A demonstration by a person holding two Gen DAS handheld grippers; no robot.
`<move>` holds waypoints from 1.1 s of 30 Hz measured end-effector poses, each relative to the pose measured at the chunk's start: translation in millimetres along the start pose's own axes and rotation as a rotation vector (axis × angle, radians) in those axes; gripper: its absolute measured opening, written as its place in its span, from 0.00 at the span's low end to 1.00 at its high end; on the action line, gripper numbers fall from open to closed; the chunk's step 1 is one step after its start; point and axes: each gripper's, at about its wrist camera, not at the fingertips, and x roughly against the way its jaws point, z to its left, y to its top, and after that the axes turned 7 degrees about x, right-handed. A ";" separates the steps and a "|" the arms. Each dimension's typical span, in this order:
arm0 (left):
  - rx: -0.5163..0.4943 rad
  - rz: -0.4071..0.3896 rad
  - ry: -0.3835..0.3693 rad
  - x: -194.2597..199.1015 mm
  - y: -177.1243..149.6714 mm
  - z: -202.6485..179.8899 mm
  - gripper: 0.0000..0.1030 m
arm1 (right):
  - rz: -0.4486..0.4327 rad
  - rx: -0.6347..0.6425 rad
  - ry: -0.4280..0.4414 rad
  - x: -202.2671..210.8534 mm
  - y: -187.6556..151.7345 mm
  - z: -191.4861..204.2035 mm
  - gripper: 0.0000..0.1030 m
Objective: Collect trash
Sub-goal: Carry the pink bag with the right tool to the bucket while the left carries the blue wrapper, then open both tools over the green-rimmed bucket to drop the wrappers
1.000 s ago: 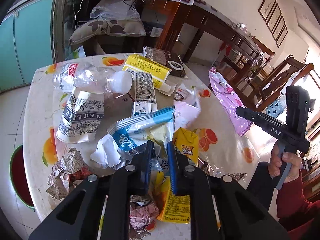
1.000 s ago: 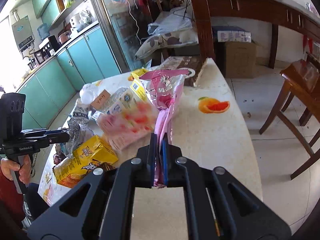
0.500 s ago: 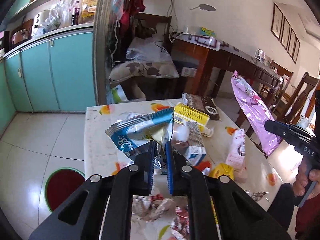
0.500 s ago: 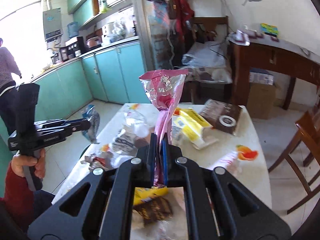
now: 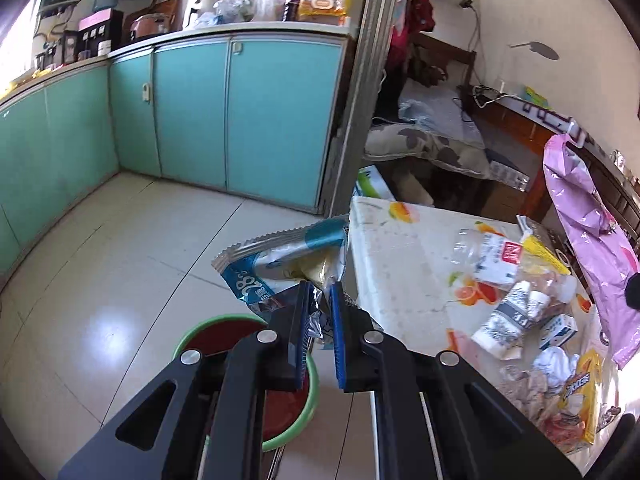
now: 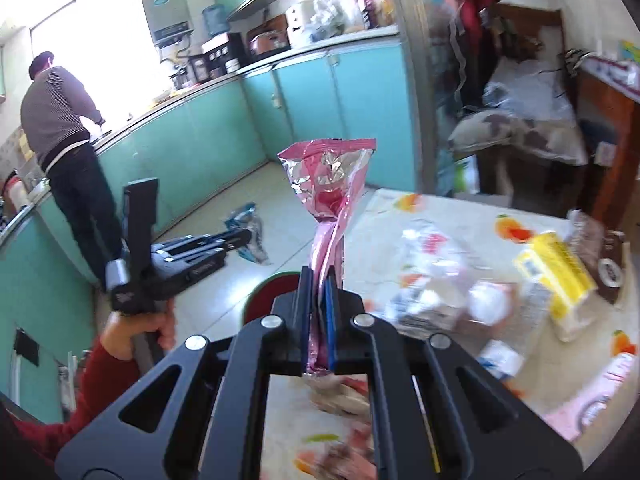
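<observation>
My left gripper (image 5: 320, 292) is shut on a blue and white snack wrapper (image 5: 276, 260), held out past the table edge above a green-rimmed red bin (image 5: 248, 340) on the floor. My right gripper (image 6: 319, 280) is shut on a pink foil bag (image 6: 332, 176) that stands upright between its pads. In the right wrist view the left gripper (image 6: 244, 242) shows at the left with the blue wrapper (image 6: 248, 228), and the bin (image 6: 276, 284) lies beyond the table. The pink bag (image 5: 588, 216) also hangs at the right of the left wrist view.
The fruit-patterned table (image 5: 400, 264) carries a crushed bottle (image 5: 492, 256), a paper cup (image 5: 512, 320), yellow packets (image 5: 580, 392) and several more wrappers. Teal cabinets (image 5: 240, 120) line the tiled floor. A person (image 6: 64, 136) stands at the counter. A cluttered bench (image 5: 432, 148) sits behind.
Both grippers swung left, away from the table centre, carrying their wrappers. The blue wrapper was lifted off the pile and now hangs over the floor bin; the pink bag left the tabletop.
</observation>
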 end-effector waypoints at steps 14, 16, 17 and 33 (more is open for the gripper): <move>0.189 0.111 0.066 -40.4 -17.5 90.3 0.08 | 0.280 -0.084 0.102 -180.8 29.2 36.0 0.09; 0.210 0.129 0.072 -47.4 -19.8 94.9 0.08 | 0.310 -0.077 0.095 -197.2 27.1 39.2 0.09; 0.216 0.137 0.075 -51.3 -21.3 96.8 0.08 | 0.319 -0.071 0.088 -204.6 25.5 41.4 0.09; 0.296 0.131 0.086 -57.3 -19.3 109.3 0.46 | 0.311 -0.043 0.007 -227.7 24.4 46.5 0.47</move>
